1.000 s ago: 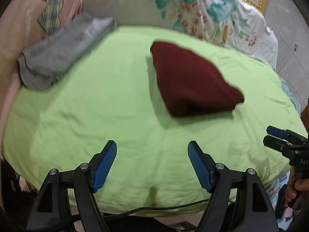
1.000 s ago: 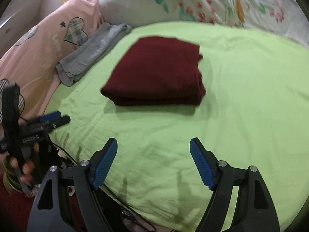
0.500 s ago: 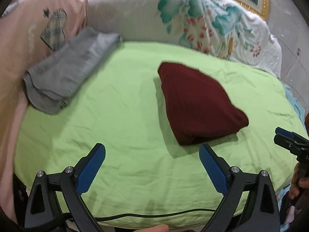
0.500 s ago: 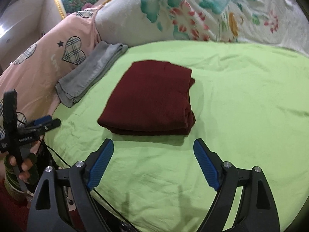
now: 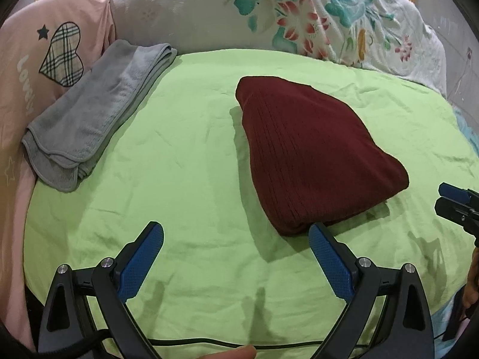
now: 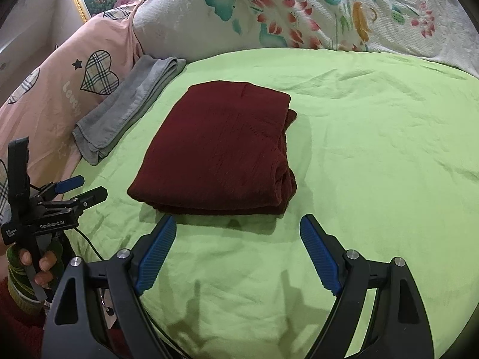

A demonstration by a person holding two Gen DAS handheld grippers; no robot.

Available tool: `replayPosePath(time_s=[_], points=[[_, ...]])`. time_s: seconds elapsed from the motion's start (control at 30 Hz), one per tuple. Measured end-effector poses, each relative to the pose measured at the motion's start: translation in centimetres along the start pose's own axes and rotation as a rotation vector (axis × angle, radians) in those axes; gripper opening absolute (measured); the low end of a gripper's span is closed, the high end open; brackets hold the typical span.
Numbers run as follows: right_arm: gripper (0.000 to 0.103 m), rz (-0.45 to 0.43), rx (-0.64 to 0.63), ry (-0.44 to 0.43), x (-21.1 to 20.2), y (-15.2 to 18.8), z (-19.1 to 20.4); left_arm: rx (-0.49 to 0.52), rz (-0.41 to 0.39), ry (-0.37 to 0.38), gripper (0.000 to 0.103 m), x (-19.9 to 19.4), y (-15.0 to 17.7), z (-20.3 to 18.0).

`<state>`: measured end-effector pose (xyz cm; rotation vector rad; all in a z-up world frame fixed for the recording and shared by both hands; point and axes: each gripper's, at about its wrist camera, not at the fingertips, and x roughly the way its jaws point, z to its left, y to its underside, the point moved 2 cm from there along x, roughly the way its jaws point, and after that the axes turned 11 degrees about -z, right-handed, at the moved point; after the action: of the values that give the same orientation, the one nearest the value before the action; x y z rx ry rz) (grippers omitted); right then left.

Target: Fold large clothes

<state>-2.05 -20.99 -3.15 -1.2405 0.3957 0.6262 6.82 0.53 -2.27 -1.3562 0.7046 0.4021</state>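
Over the last second both grippers moved relative to the sweater (image 5: 311,155): in the left wrist view it went from well ahead of the fingers to sitting just beyond the right-hand fingertip, its near corner almost at the pad. In the right wrist view it came from far ahead to just ahead of the fingers, centred between them. The views also steadied, less blur.

Left gripper (image 5: 236,257) fingers were spread wide, holding nothing. Right gripper (image 6: 236,245) fingers likewise wide apart and empty. Neither touched cloth.

Sweater lay on the bed (image 5: 185,179) as a compact stacked rectangle, layers visible at the near edge in the right view, a bit of under-layer sticking out on the side right of the fingers. My read: folding of this piece was done or nearly so; what's left would be a tidy-up or moving it to a pile.

Around: folded grey towel (image 5: 92,113) far ahead-left of the left fingers, at the bed edge against the pink pillow (image 5: 45,59). Floral pillow (image 5: 284,15) beyond the sweater. Black cable (image 5: 209,342) ran across the sheet under the left fingers, could snag on a low approach. Nothing lay between the fingers and the sweater
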Motion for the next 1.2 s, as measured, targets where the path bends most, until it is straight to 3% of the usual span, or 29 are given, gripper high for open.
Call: replayPosePath(time_s=[0.57,1.2], points=[[0.085,0.036,-0.004,-0.005,2.0,-0.2,0.6,0.006,0.005,-0.005,0.098,0.8,-1.1,-0.6],[0.085,0.036,0.007,0.050,3.2,-1.4,-0.3,0.011,-0.001,-0.001,0.098,0.9,-1.3,-1.0]])
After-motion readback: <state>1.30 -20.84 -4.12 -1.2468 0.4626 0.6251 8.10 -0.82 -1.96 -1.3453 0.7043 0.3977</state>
